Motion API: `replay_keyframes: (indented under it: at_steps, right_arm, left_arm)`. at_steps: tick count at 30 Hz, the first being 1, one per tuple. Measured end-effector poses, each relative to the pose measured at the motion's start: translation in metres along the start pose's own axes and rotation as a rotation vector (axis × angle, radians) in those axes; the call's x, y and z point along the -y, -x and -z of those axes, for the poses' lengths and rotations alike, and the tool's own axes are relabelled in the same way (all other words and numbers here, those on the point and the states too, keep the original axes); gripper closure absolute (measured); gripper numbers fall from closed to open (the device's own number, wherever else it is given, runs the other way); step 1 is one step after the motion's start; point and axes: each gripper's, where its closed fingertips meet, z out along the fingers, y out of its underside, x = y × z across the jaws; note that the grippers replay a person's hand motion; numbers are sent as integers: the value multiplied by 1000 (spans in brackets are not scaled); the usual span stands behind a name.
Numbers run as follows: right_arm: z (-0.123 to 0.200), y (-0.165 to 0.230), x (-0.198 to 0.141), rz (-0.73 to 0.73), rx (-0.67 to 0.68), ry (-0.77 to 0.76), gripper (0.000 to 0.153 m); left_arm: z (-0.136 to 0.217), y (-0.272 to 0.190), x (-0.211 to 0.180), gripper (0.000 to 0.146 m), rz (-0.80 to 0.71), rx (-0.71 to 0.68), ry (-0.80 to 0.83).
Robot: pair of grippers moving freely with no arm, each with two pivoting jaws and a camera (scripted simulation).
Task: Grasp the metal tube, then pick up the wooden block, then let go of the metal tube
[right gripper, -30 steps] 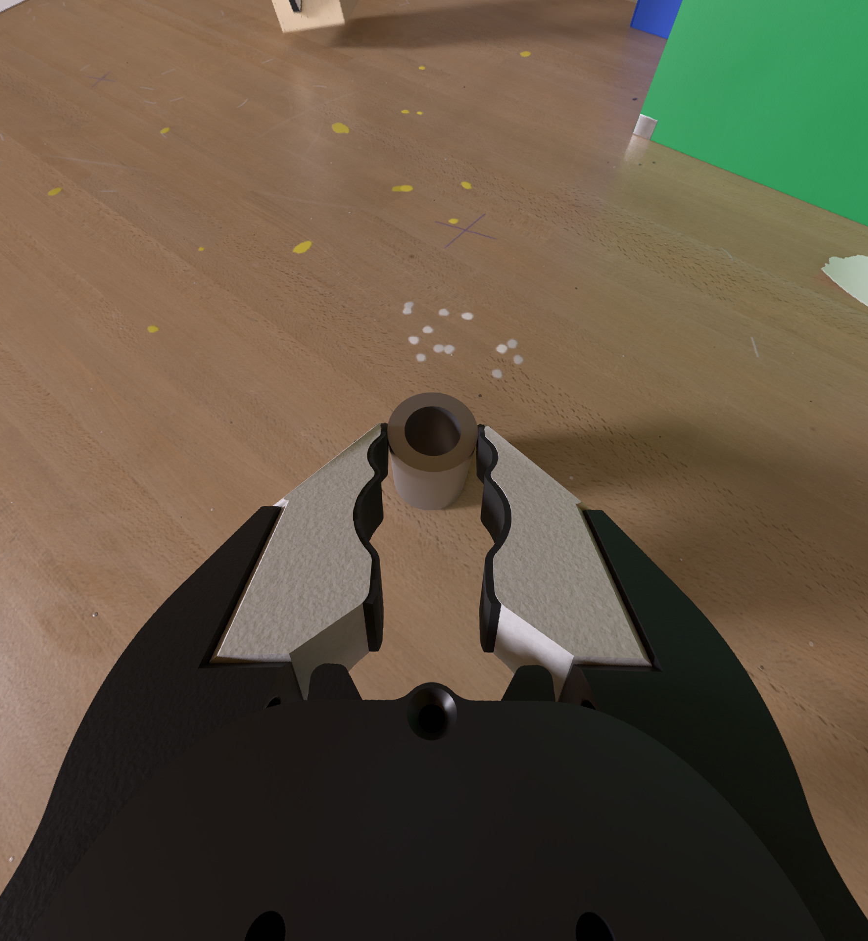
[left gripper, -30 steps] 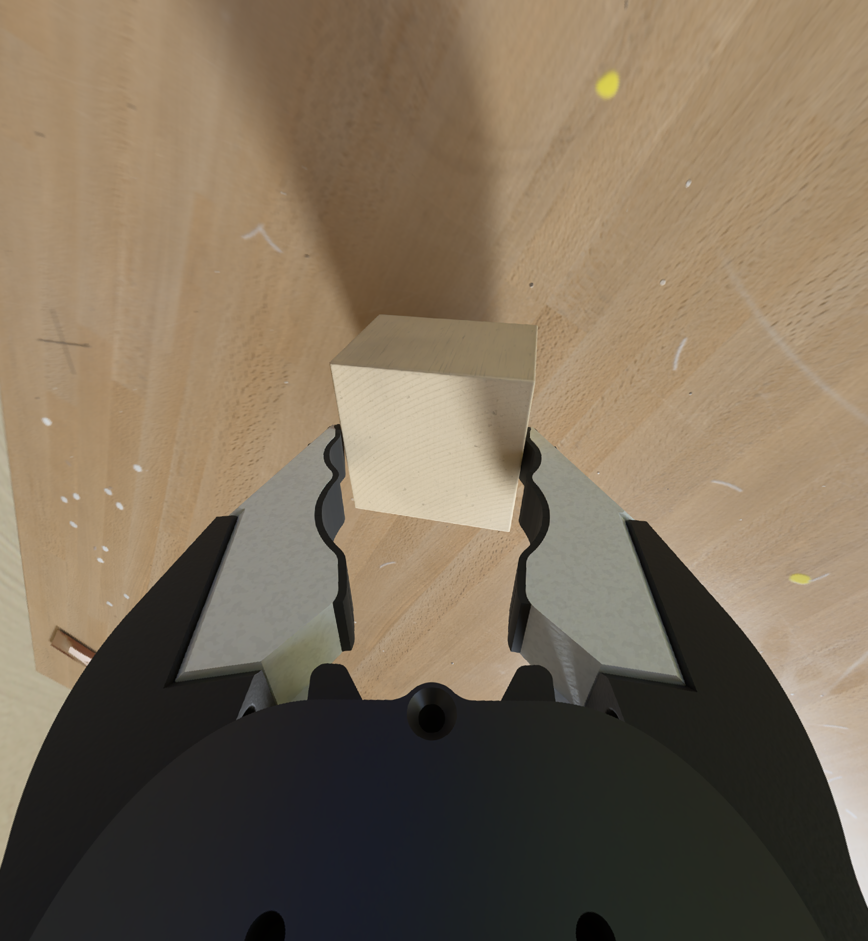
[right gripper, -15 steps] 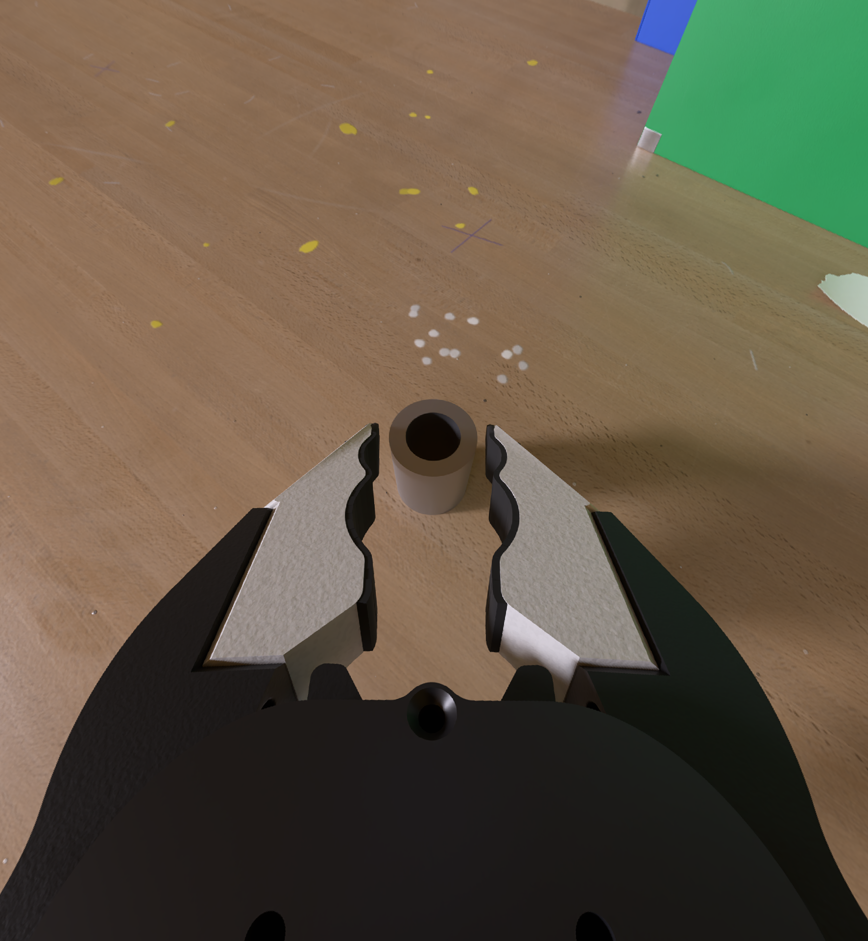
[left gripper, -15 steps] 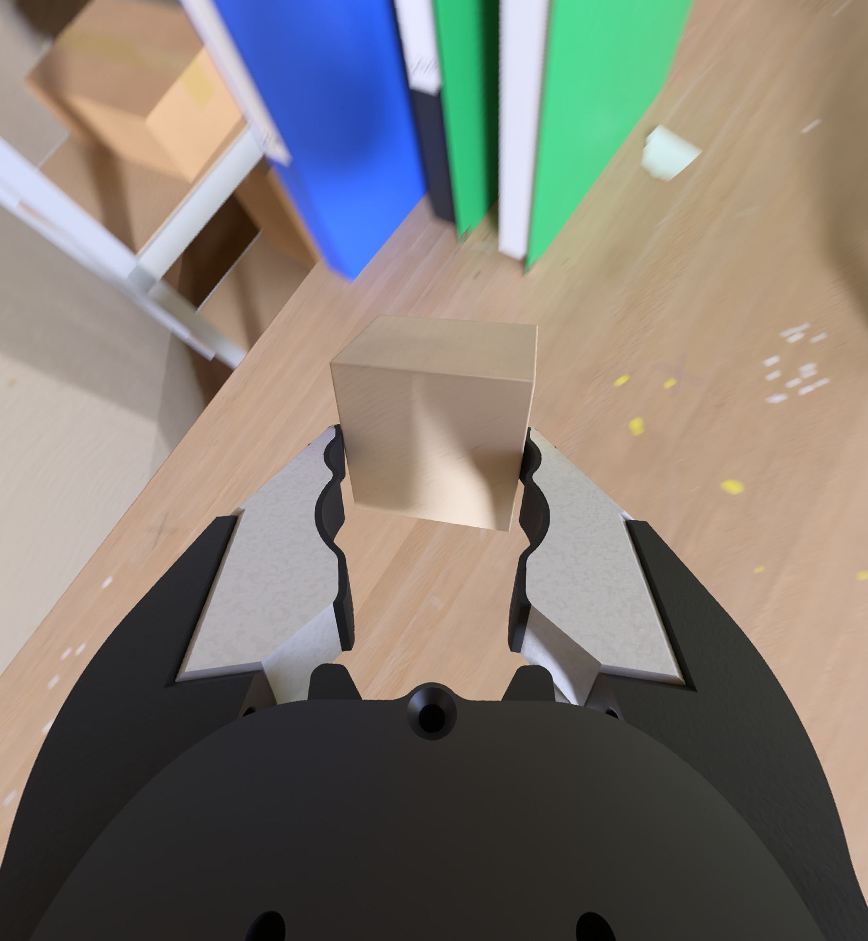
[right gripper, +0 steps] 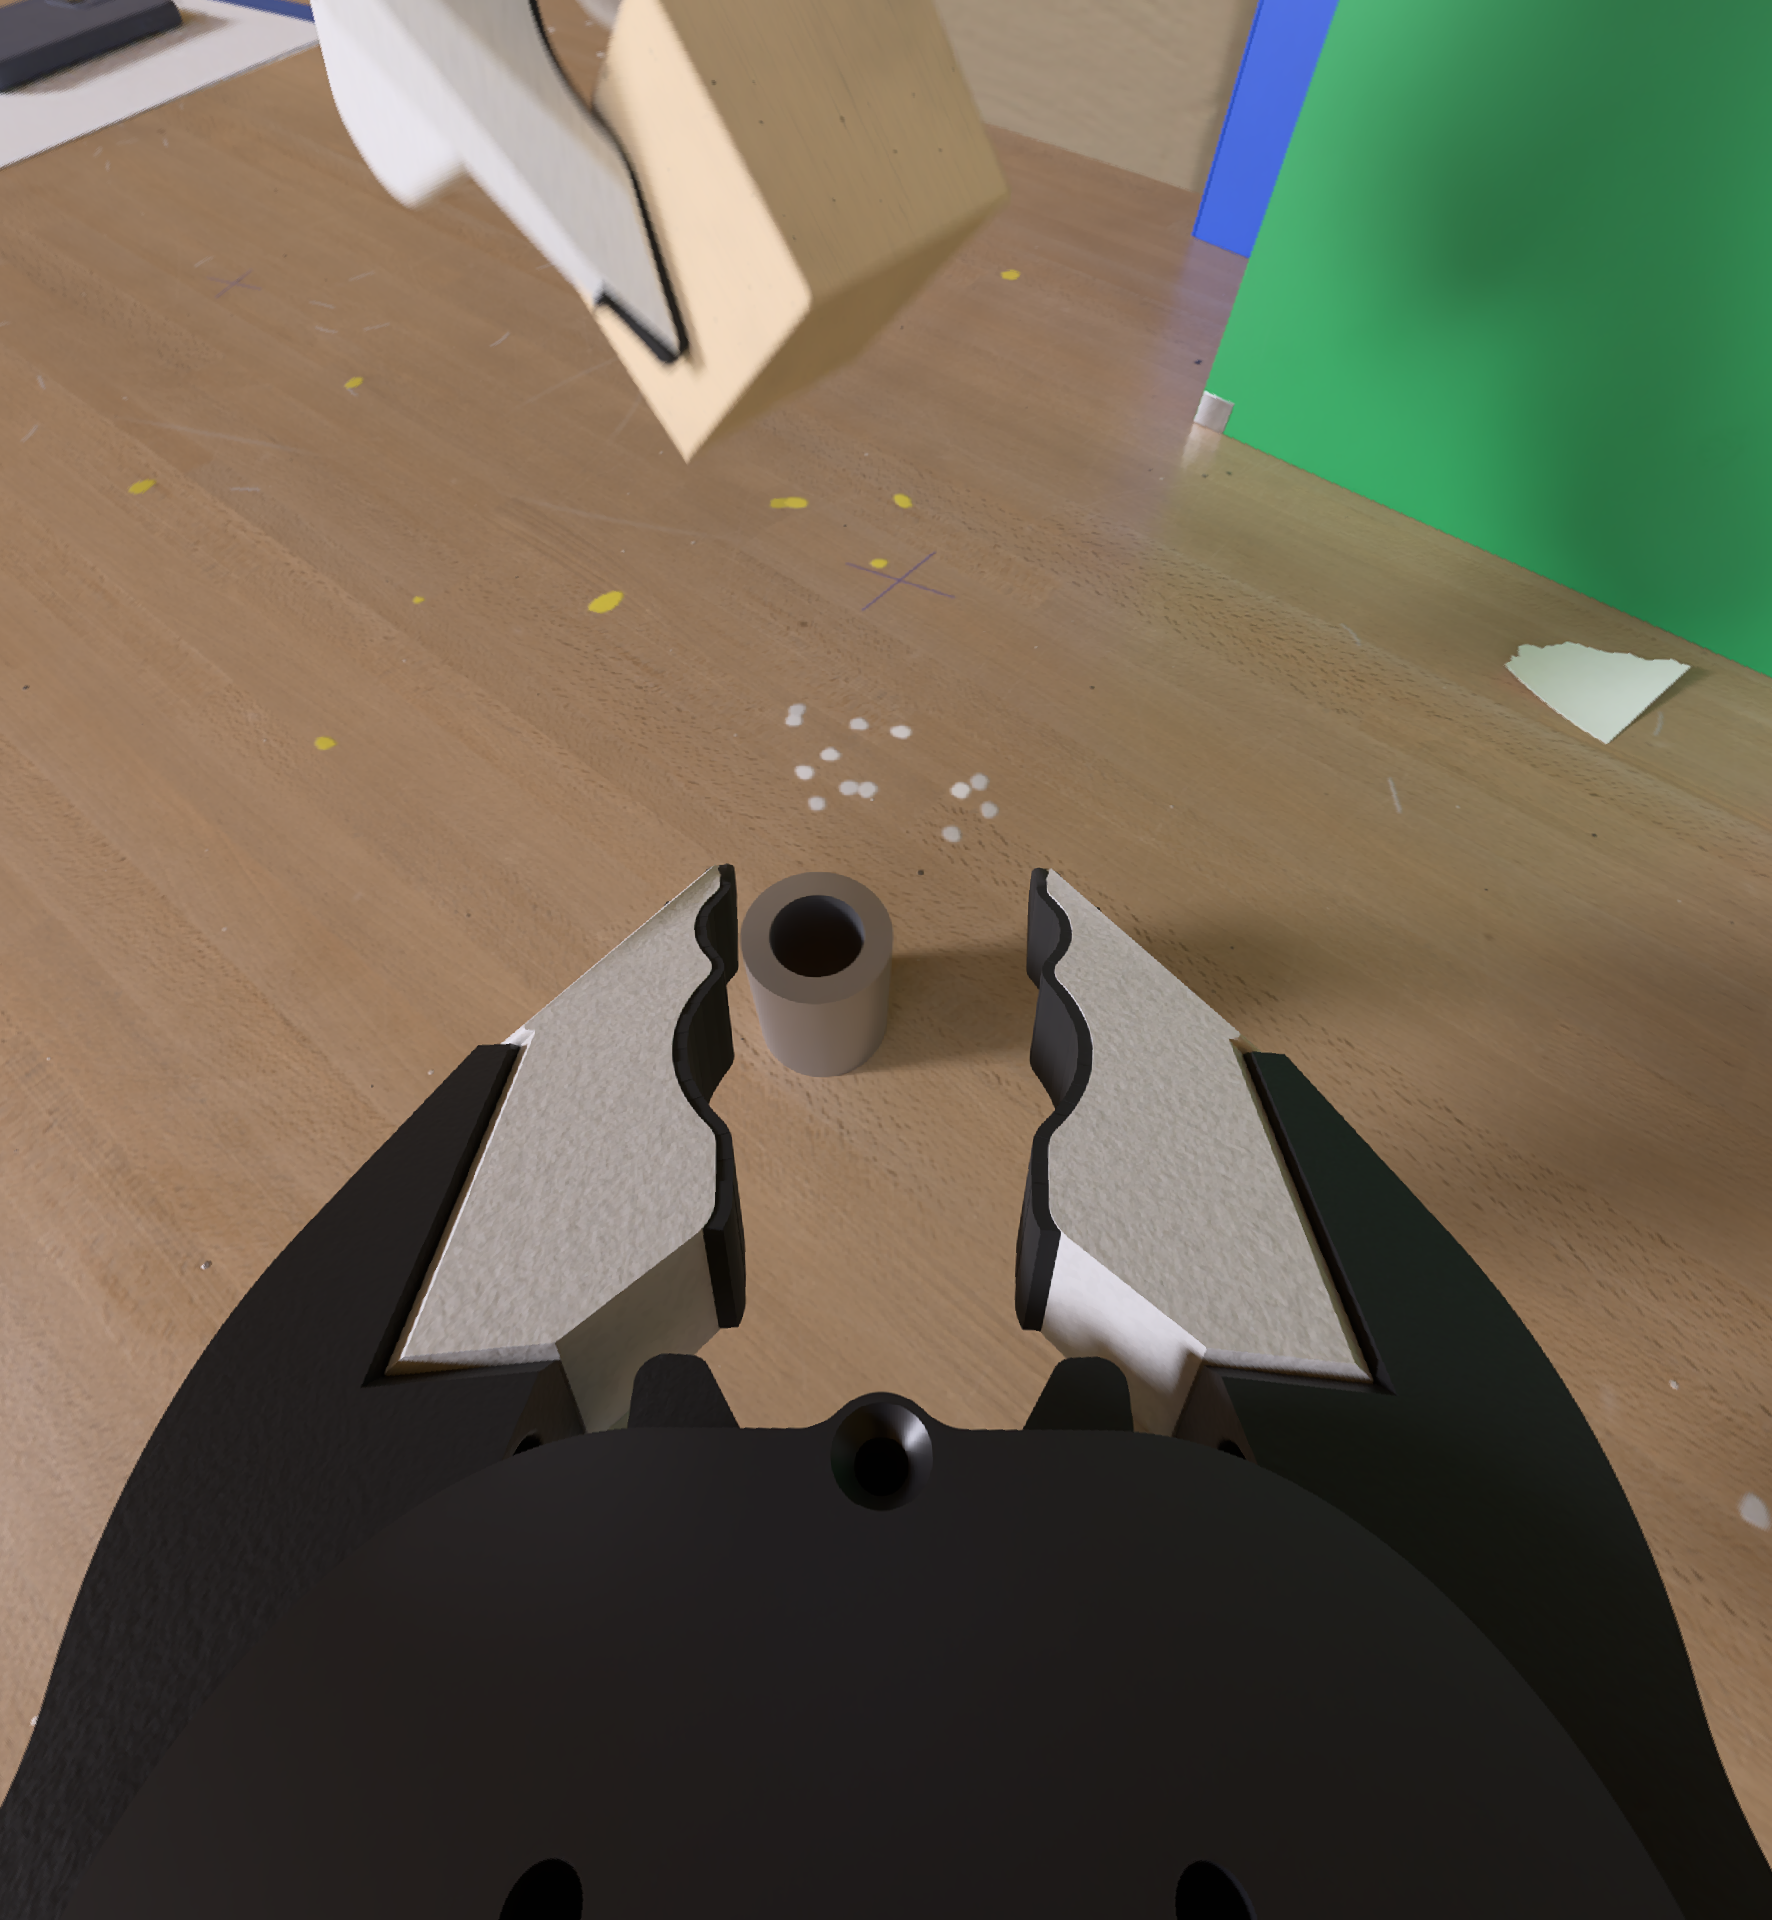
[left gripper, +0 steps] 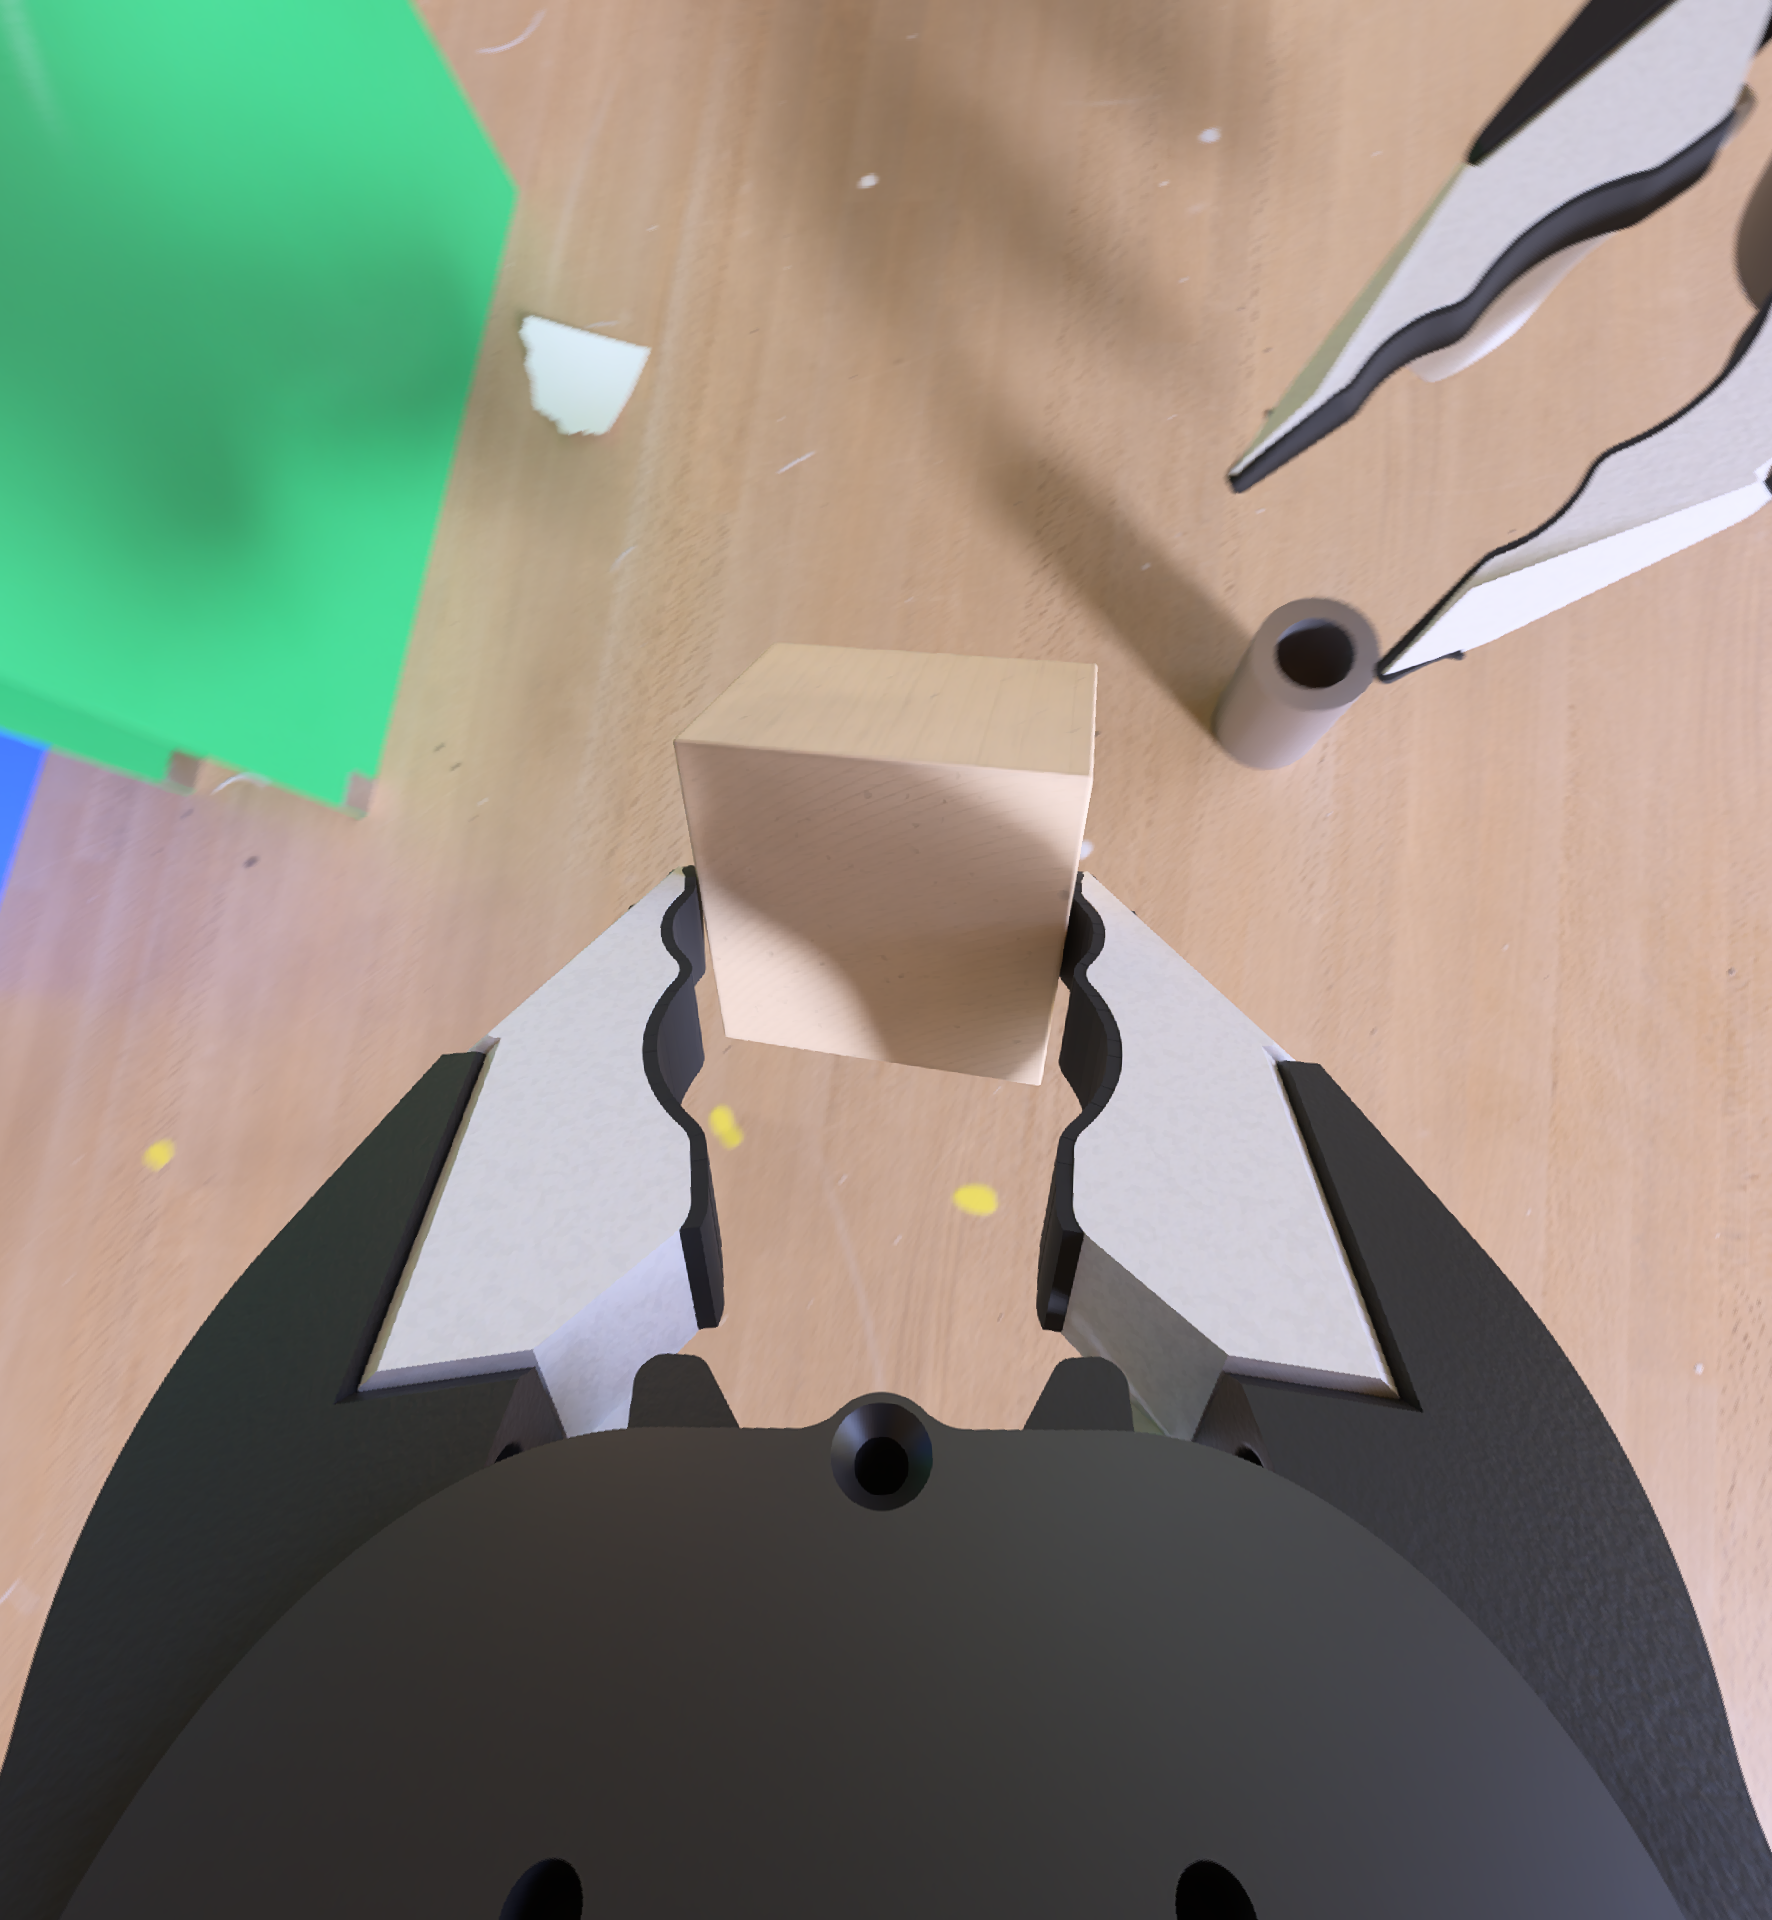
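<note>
My left gripper (left gripper: 882, 896) is shut on the pale wooden block (left gripper: 882, 831) and holds it in the air above the table. The short grey metal tube (left gripper: 1266, 722) stands upright on the table to the block's right. In the right wrist view the tube (right gripper: 820, 1023) stands between the fingers of my right gripper (right gripper: 880, 883), which is open. The tube is close to the left fingertip (right gripper: 695, 935), with a wide gap to the other. The right gripper (left gripper: 1308, 571) also shows at the top right of the left wrist view. The lifted block (right gripper: 830, 177) hangs above and beyond the tube.
A tall green panel (right gripper: 1536, 312) stands on the wooden table (right gripper: 238, 831) beyond and to the right of the tube, with a blue one (right gripper: 1240, 135) behind it. A torn paper scrap (right gripper: 1599, 686) lies near the green panel. A dark flat device (right gripper: 40, 42) lies far left.
My right gripper has opened and let go of the tube, which stays upright. My left gripper has lifted the block and swung it over toward the tube and the right gripper.
</note>
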Motion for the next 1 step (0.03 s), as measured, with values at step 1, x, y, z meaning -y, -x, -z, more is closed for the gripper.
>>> replay_keyframes:
  at_steps: [1]
  right_arm:
    - [1,-2,0,-4,-2,-6,96]
  left_arm:
    - [-8,-7,3,77,-3,-18,-10]
